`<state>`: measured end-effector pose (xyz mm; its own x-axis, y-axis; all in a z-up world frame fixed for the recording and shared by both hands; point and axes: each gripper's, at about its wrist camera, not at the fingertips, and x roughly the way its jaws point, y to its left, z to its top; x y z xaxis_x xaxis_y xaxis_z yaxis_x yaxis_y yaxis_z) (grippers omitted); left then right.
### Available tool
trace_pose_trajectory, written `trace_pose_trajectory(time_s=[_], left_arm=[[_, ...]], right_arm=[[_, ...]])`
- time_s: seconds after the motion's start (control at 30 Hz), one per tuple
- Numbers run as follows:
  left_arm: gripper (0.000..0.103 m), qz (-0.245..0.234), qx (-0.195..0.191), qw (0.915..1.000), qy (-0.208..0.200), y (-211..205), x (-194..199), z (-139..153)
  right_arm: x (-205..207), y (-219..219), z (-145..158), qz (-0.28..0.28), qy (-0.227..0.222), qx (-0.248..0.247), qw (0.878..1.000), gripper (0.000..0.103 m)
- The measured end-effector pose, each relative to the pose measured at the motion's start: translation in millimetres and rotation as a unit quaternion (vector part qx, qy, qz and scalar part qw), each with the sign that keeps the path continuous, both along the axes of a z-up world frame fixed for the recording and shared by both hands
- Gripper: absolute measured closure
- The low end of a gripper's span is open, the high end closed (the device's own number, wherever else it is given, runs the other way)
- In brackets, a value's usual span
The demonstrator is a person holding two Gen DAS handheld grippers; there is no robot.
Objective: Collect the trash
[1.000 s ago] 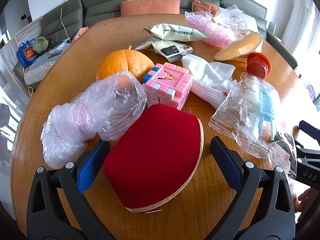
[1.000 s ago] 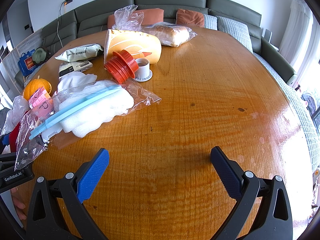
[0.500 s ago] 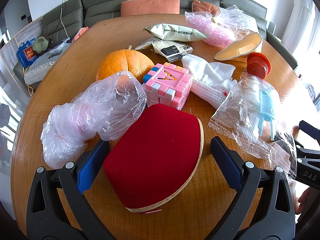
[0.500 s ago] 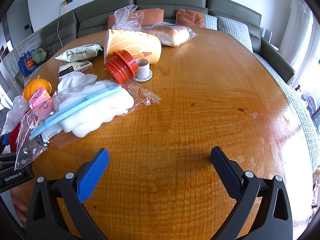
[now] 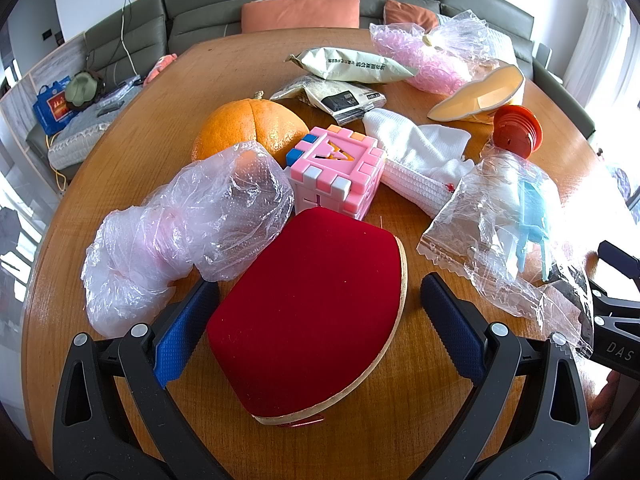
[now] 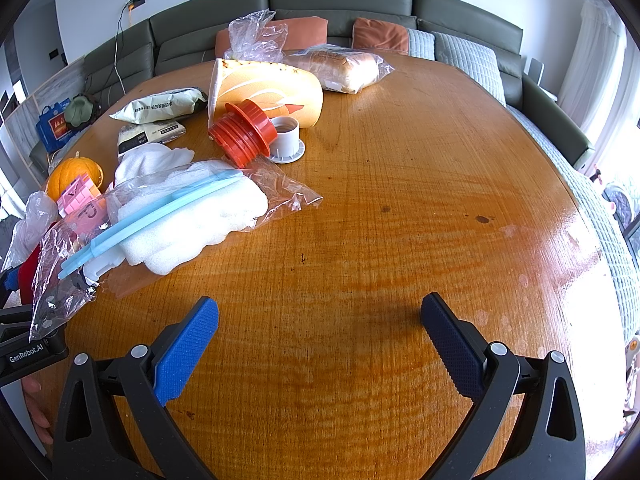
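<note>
My left gripper [image 5: 320, 316] is open, its blue pads either side of a red velvet case [image 5: 308, 300] without touching it. A crumpled clear plastic bag [image 5: 188, 224] lies just left of the case. A torn clear wrapper [image 5: 504, 232] holding white foam and a light blue plastic piece lies to the right; the same wrapper [image 6: 168, 216] shows at left in the right wrist view. My right gripper [image 6: 320, 344] is open over bare table wood [image 6: 400, 240], nothing between its pads. Further back lie a beige packet [image 5: 352, 66], a pink bubble wrap bag [image 5: 424, 60] and an empty clear bag [image 6: 256, 36].
A pumpkin [image 5: 248, 128], pink puzzle cube [image 5: 336, 176], white cloth [image 5: 416, 148], orange ribbed cap [image 6: 244, 132], white cap [image 6: 286, 140], orange paper cup [image 6: 264, 88] and bagged bread [image 6: 344, 68] crowd the left and far table. A grey sofa [image 6: 340, 0] curves behind.
</note>
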<state>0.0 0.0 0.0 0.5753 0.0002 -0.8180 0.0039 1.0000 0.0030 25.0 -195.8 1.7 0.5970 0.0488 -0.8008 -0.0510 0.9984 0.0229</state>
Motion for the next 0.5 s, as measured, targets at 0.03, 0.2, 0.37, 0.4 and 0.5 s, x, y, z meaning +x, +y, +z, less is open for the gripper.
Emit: trace_pose_trajectory(time_s=[0.03,0.2,0.37,0.4,0.5], left_arm=[[0.006,0.0,0.0,1.0,0.0,0.0,0.0,0.0],[0.006,-0.005,0.001,1.0,0.0,-0.2,-0.3,0.1],[0.006,-0.02,-0.014,0.9995,0.019,0.6,-2.9,2.8],[0.006,-0.018,-0.029,0.9992,0.021,5.4,-4.8,6.9],[0.006,-0.024,-0.052,0.998,0.028,11.2,-12.4,17.8]], right_arm=[[0.1,-0.2,0.2,0.0,0.0,0.0,1.0,0.002],[0.8,-1.0,1.5,0.0,0.0,0.001,1.0,0.002],[3.7,-3.2,4.5,0.014,0.024,-0.001,1.0,0.003],[2.8,-5.1,7.7,0.014,0.025,0.002,1.0,0.003],[6.0,-9.8,24.7,0.024,0.025,0.017,0.999,0.003]])
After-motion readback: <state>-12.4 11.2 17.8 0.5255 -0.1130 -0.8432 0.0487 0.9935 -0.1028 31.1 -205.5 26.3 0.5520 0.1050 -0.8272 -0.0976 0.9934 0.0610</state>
